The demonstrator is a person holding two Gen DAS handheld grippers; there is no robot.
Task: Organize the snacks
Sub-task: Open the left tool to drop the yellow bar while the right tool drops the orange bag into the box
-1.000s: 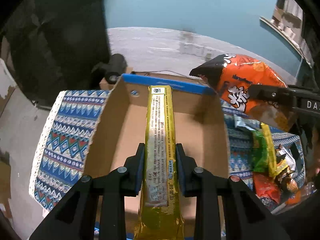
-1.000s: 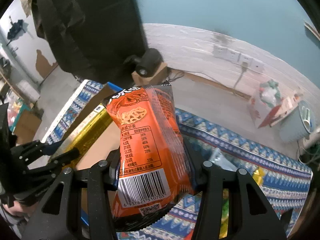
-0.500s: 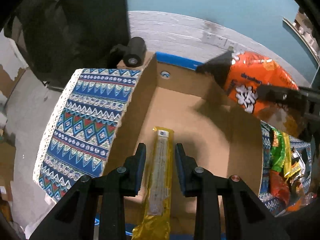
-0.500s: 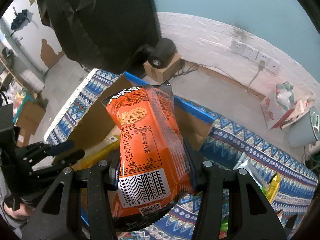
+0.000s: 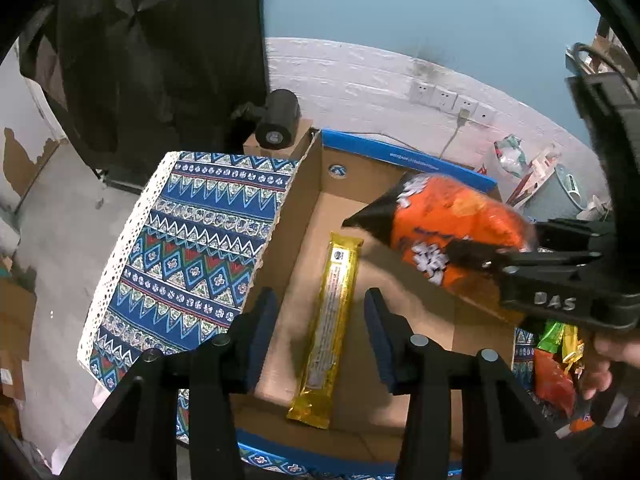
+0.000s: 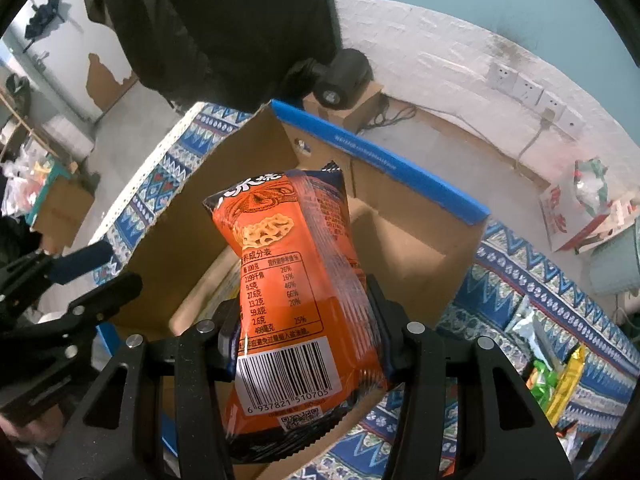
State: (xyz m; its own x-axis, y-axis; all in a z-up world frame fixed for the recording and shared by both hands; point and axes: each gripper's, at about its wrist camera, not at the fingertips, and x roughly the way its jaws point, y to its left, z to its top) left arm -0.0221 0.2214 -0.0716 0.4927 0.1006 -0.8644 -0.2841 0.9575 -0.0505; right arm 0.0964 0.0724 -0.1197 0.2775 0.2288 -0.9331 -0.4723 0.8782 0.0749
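Holding the orange snack bag [image 6: 298, 312] tight, the right gripper [image 6: 308, 332] hangs over the cardboard box [image 5: 404, 168]. The left gripper [image 5: 320, 336] is spread wide, empty, above the gold snack bar [image 5: 330, 328] lying inside. Next, lower and let go.

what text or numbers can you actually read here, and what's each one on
"6 937821 510705": under the barcode on the orange snack bag held in the right gripper.
"DAS": right gripper body, in the left wrist view.
Print on the gold bar and the cardboard box's blue rim: too small to read.
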